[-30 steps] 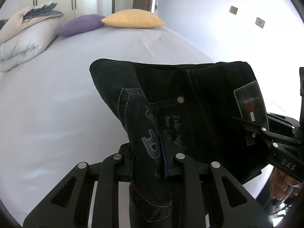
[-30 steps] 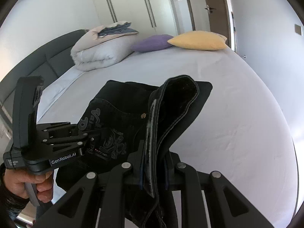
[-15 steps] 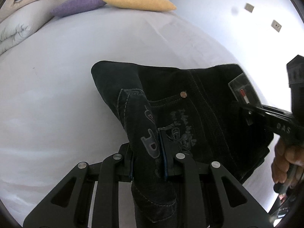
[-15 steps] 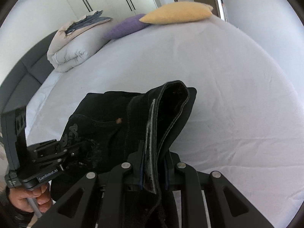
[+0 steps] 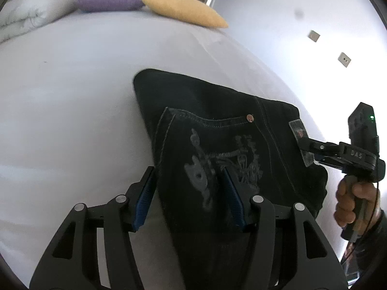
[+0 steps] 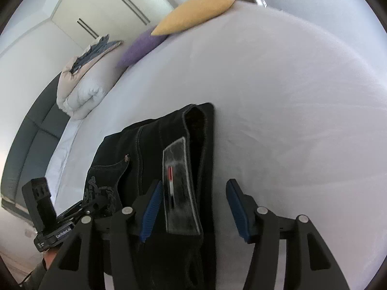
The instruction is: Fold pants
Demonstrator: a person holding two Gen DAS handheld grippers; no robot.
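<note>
Black jeans point(image 5: 217, 125) lie on the white bed, waistband toward me, with grey print on the pocket and a copper rivet point(image 5: 249, 118). My left gripper point(image 5: 188, 183) is open, its blue pads either side of the pocket corner. My right gripper point(image 6: 191, 195) is open over the waistband's grey leather patch point(image 6: 179, 188); it also shows in the left wrist view point(image 5: 312, 147) at the jeans' right edge. The jeans show in the right wrist view point(image 6: 154, 149). The left gripper's body shows there too, at the lower left point(image 6: 55, 227).
The white bed sheet point(image 5: 72, 111) spreads left and ahead. A yellow pillow point(image 5: 183, 9) and a purple pillow point(image 5: 108, 0) lie at the far end, with a folded white duvet point(image 6: 82, 94) beside them. A white wall with sockets point(image 5: 343, 59) stands to the right.
Both grippers have opened and let go of the jeans' waistband, which has dropped flat onto the bed. Both cameras have tilted down toward the sheet.
</note>
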